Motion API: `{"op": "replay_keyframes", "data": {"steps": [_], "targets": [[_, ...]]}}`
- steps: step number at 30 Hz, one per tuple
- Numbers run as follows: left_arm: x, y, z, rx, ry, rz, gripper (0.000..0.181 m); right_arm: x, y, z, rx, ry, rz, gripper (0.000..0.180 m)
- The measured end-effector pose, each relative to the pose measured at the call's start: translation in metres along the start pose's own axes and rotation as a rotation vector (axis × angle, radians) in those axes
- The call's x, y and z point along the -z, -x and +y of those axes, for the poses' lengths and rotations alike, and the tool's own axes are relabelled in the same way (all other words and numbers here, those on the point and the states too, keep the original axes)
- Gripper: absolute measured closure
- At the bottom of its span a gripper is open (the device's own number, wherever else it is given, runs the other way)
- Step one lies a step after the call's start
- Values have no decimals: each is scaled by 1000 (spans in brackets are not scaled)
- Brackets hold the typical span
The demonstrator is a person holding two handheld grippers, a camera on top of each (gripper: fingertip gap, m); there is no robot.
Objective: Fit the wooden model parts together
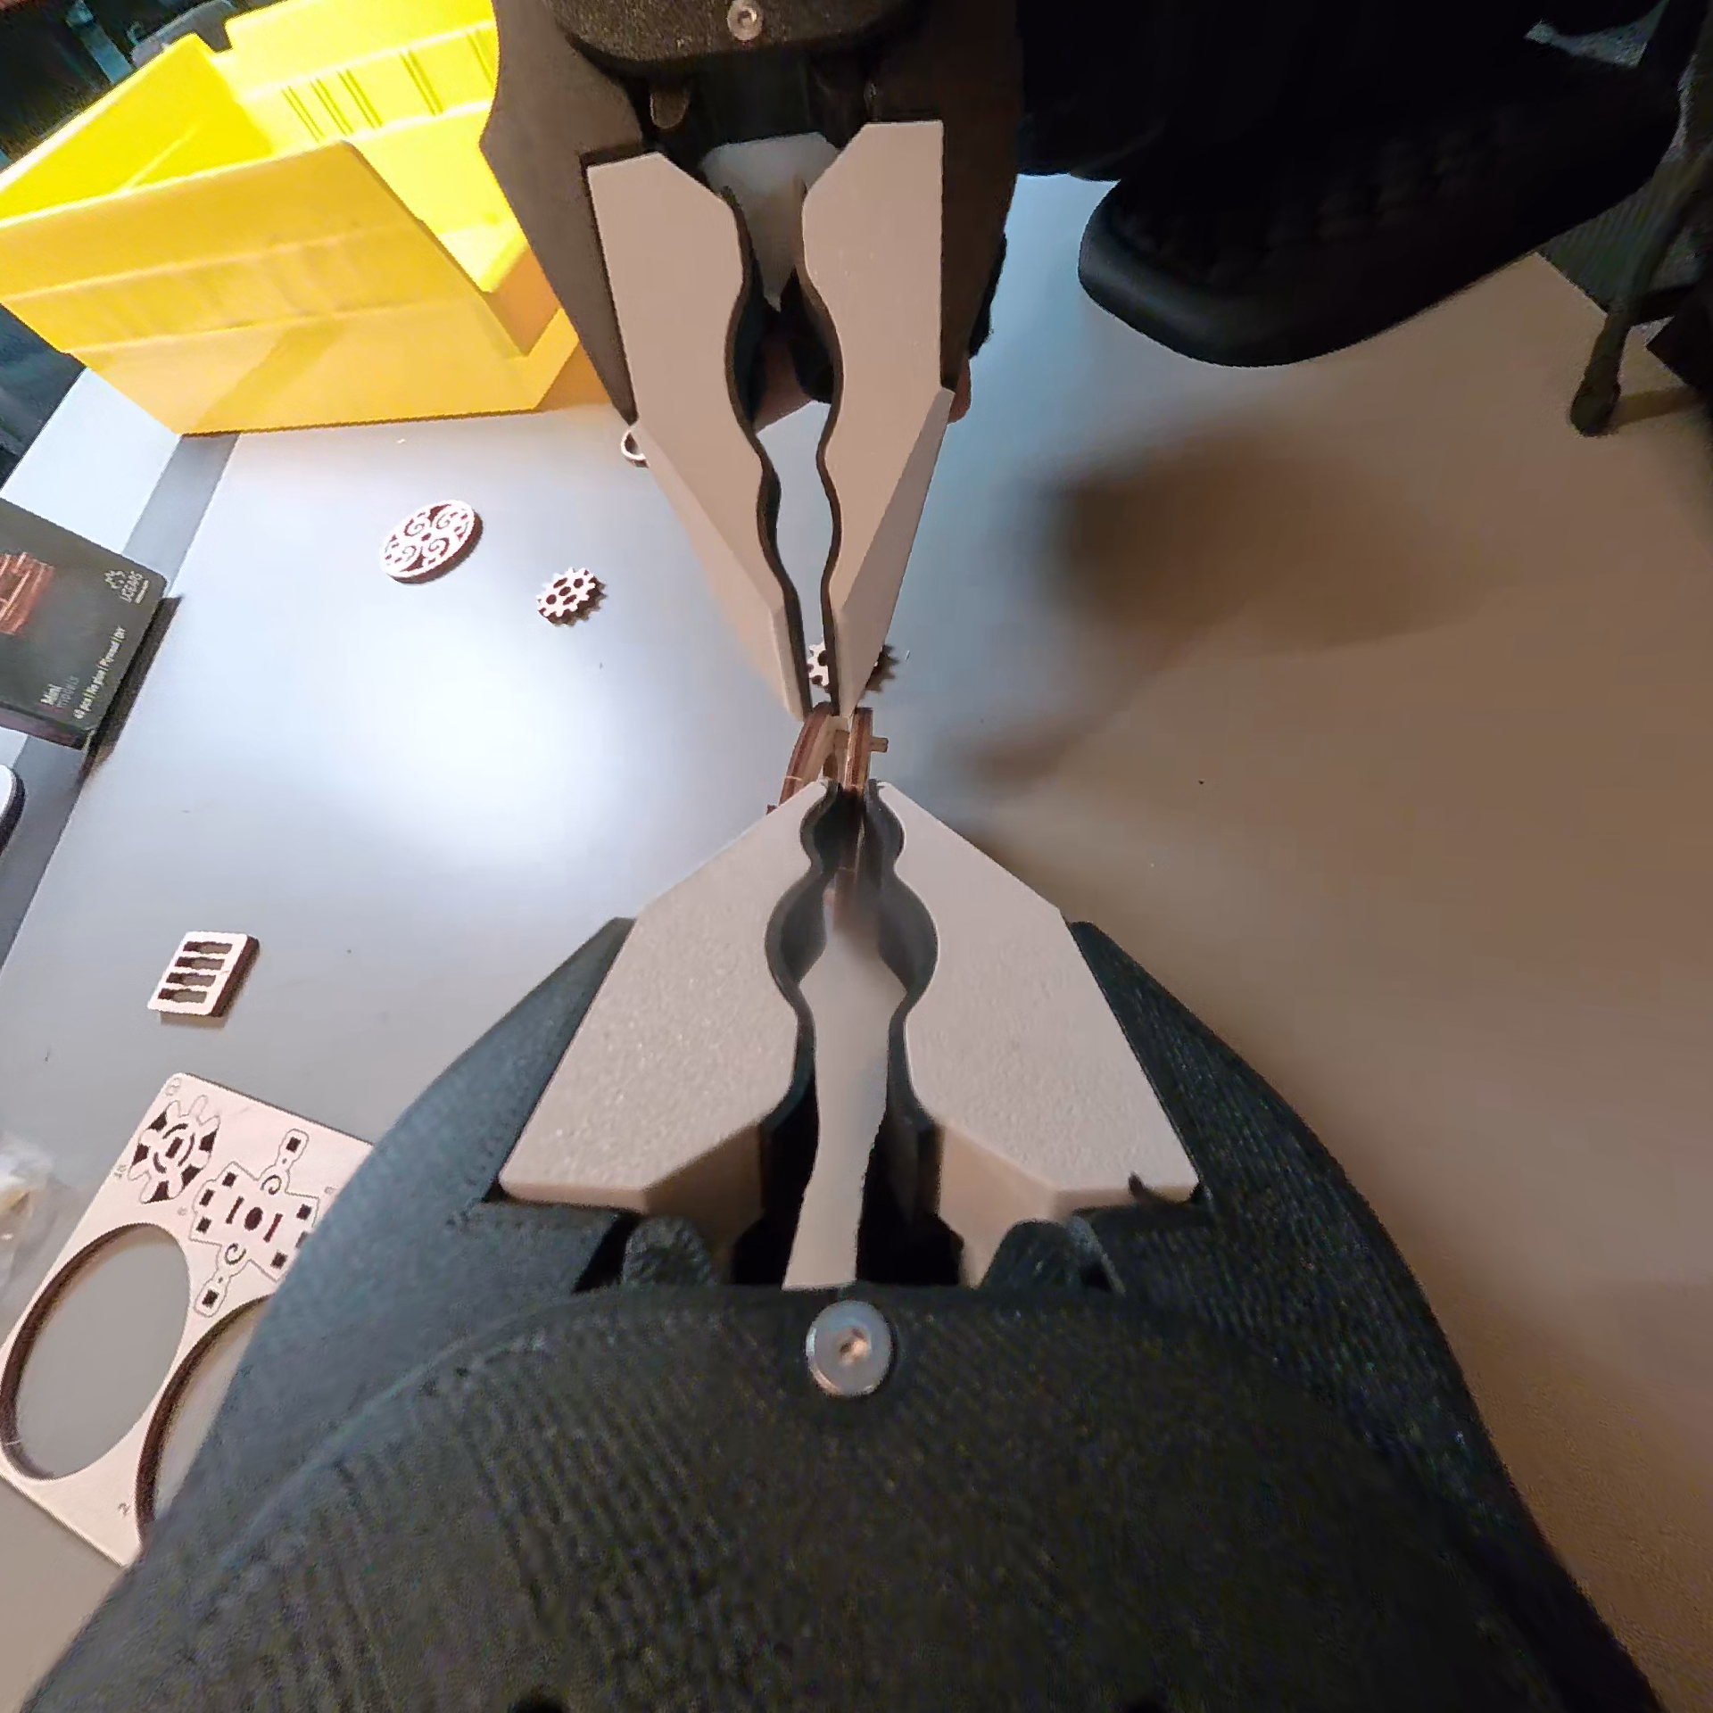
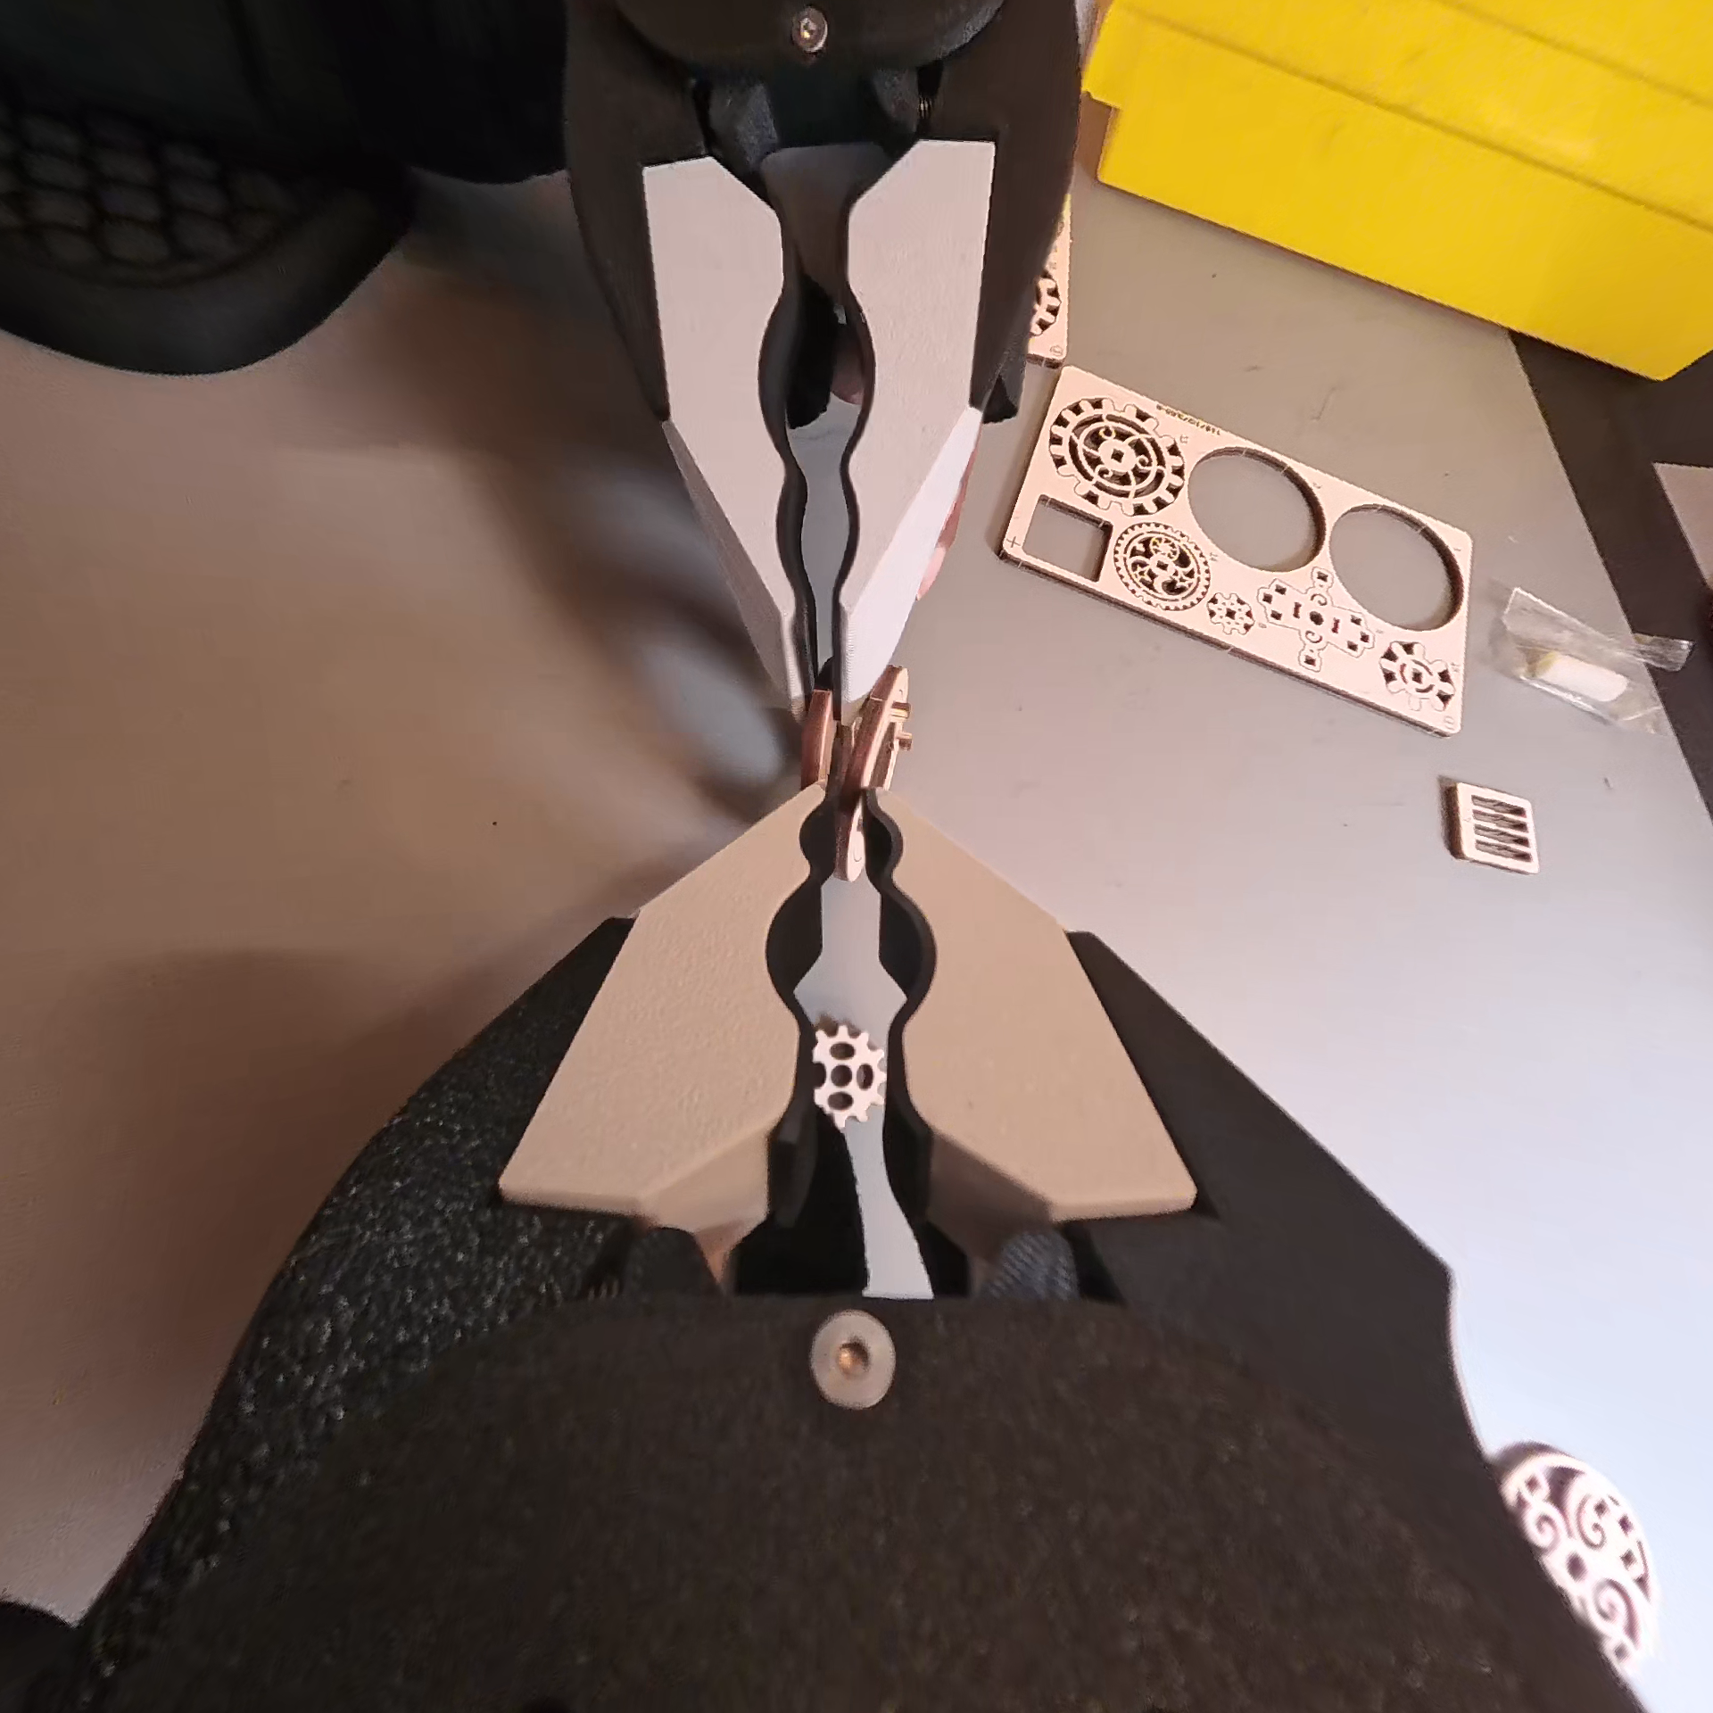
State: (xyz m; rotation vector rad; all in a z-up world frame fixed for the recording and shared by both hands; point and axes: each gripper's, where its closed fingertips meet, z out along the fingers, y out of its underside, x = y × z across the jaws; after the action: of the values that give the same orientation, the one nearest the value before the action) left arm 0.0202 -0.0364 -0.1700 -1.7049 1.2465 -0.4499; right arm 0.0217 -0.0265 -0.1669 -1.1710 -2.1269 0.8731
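Note:
A small wooden assembly [image 1: 831, 755] of thin discs on edge, joined by a pegged piece, is held above the grey table between both grippers. My left gripper [image 1: 842, 795] is shut on its near edge. My right gripper [image 1: 820, 700] comes in from the far side, tip to tip, and is shut on its far edge. In the right wrist view the assembly [image 2: 857, 742] has a thin disc running into my right gripper [image 2: 839, 799], and the left gripper [image 2: 828, 693] pinches the brown disc from above. A small loose gear [image 2: 848, 1075] lies on the table below.
An ornate round disc [image 1: 431, 554], a small gear [image 1: 570, 595] and a slatted rectangle [image 1: 204, 975] lie on the table [image 1: 417, 788]. A punched wooden sheet [image 2: 1233, 547] and a plastic bag [image 2: 1576, 667] lie beside them. A yellow bin [image 1: 278, 232] stands at the back, beside a black booklet [image 1: 65, 621].

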Motion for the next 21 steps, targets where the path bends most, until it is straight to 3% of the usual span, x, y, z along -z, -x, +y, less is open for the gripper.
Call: {"op": "replay_keyframes", "data": {"steps": [1, 11, 16, 21], "targets": [[0, 1, 1, 7, 9, -6, 179, 0, -1, -1, -1, 3, 8, 177], [-7, 3, 2, -86, 169, -97, 175, -22, -4, 15, -31, 149, 81, 178], [0, 10, -4, -85, 129, -136, 176, -12, -8, 8, -112, 132, 63, 179], [-4, 2, -14, -98, 121, -113, 175, 4, 2, 8, -149, 228, 30, 180]]}}
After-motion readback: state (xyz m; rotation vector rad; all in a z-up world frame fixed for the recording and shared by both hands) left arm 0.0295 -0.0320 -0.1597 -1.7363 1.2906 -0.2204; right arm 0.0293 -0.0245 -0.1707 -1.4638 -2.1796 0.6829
